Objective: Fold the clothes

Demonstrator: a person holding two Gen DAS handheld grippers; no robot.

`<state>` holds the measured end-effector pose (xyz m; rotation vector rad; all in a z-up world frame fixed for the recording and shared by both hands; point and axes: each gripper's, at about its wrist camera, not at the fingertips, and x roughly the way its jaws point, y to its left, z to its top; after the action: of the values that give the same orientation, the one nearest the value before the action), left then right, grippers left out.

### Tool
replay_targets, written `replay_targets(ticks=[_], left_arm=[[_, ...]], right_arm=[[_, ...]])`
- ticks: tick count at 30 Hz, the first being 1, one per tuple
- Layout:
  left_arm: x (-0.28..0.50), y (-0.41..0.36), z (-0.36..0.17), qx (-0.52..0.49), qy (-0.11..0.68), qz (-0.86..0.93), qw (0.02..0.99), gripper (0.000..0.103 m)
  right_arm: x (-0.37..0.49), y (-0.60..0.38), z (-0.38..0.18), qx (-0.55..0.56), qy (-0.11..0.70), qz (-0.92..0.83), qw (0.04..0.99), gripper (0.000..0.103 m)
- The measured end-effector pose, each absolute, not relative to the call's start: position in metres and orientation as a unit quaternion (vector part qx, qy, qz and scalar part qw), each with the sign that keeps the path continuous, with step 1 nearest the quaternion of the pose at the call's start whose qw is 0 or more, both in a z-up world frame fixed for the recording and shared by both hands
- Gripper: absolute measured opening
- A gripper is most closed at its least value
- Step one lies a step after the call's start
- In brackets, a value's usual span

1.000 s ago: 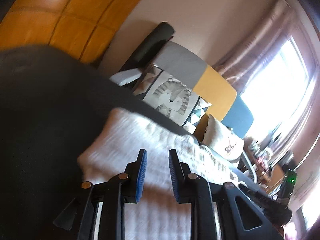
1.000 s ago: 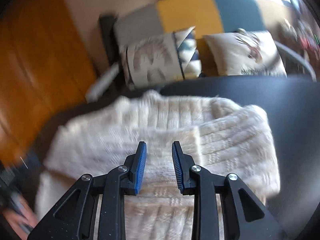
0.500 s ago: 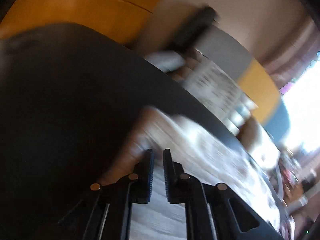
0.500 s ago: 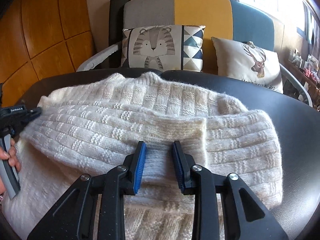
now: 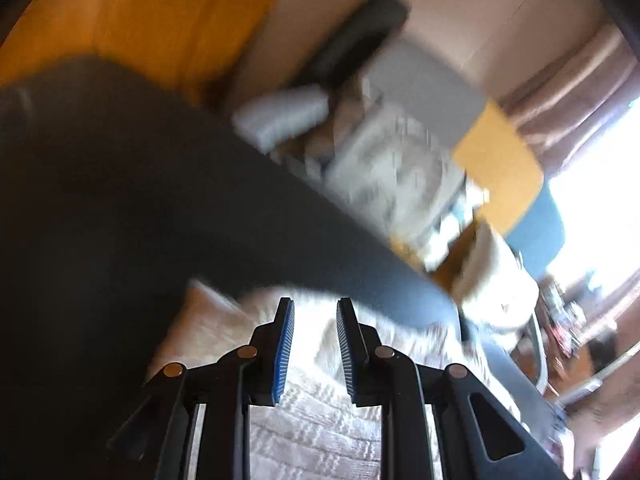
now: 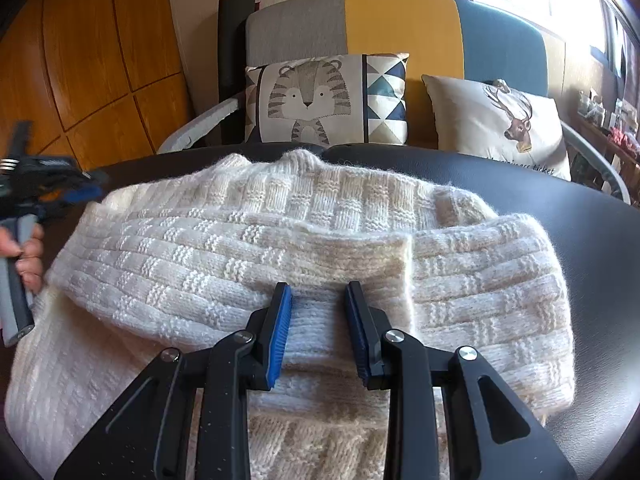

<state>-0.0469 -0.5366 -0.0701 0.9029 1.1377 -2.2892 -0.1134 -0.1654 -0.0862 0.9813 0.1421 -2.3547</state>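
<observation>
A cream knitted sweater (image 6: pixel 280 232) lies folded on the black table (image 6: pixel 600 260). My right gripper (image 6: pixel 318 292) hovers over its near middle fold. Its jaws are apart and only the fabric lying below shows between them. In the blurred left wrist view, my left gripper (image 5: pixel 314 308) sits over the sweater's (image 5: pixel 312 420) far left corner. Its jaws are opening and nothing is pinched between them. The right wrist view shows that left gripper (image 6: pixel 86 192) at the sweater's left edge, held by a hand (image 6: pixel 28 252).
Behind the table stands a grey, yellow and blue sofa (image 6: pixel 400 20) with a tiger cushion (image 6: pixel 320 100) and a deer cushion (image 6: pixel 500 124). Orange wood panelling (image 6: pixel 100 60) covers the left wall. Bare black table (image 5: pixel 120 200) lies left of the sweater.
The left gripper moved along the sweater to its far left corner. Its jaws nearly shut half a second ago and now stand apart again. The right gripper stayed over the middle fold.
</observation>
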Motion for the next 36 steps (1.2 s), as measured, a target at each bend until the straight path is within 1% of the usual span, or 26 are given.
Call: replay_targets(ticks=[1,2,4,6,9,10,13,16,20,22,25,27,31,36], left_arm=[[-0.050,-0.539,-0.078,0.345,0.423,-0.811,0.209,0.019],[-0.049,-0.539,-0.080,0.353,0.421,-0.808,0.210,0.018],[-0.047,-0.534,-0.079,0.361,0.398,-0.815,0.217,0.018],[-0.053,-0.528,-0.076,0.376,0.353,-0.826,0.229,0.018],[-0.060,-0.516,-0.078,0.370,0.239,-0.854,0.277,0.018],[-0.062,-0.515,-0.079,0.364,0.231,-0.856,0.286,0.018],[-0.062,-0.537,-0.083,0.343,0.273,-0.850,0.292,0.017],[-0.051,-0.550,-0.085,0.314,0.323,-0.852,0.268,0.016],[-0.002,-0.557,-0.074,0.245,0.366,-0.858,0.264,0.017],[-0.002,-0.555,-0.073,0.246,0.354,-0.866,0.252,0.019],[-0.028,-0.544,-0.080,0.318,0.306,-0.870,0.219,0.019],[-0.039,-0.541,-0.085,0.347,0.283,-0.864,0.230,0.019],[-0.048,-0.549,-0.093,0.359,0.265,-0.859,0.251,0.019],[-0.039,-0.549,-0.090,0.341,0.262,-0.863,0.265,0.019]], right_arm=[[-0.114,-0.165,-0.086,0.368,0.051,-0.882,0.290,0.030],[-0.114,-0.165,-0.087,0.368,0.049,-0.882,0.291,0.030],[-0.114,-0.165,-0.087,0.366,0.051,-0.883,0.290,0.031],[-0.113,-0.166,-0.087,0.365,0.053,-0.883,0.289,0.030],[-0.114,-0.166,-0.087,0.364,0.052,-0.883,0.290,0.030],[-0.114,-0.165,-0.087,0.365,0.050,-0.883,0.291,0.030],[-0.115,-0.165,-0.088,0.363,0.051,-0.884,0.291,0.030],[-0.113,-0.166,-0.089,0.361,0.055,-0.885,0.289,0.030],[-0.113,-0.165,-0.089,0.360,0.051,-0.885,0.291,0.030],[-0.113,-0.166,-0.089,0.359,0.053,-0.886,0.289,0.031],[-0.112,-0.166,-0.089,0.358,0.054,-0.886,0.289,0.030],[-0.112,-0.166,-0.089,0.359,0.053,-0.886,0.290,0.030],[-0.111,-0.166,-0.088,0.358,0.054,-0.886,0.289,0.031],[-0.112,-0.166,-0.089,0.358,0.053,-0.886,0.290,0.031]])
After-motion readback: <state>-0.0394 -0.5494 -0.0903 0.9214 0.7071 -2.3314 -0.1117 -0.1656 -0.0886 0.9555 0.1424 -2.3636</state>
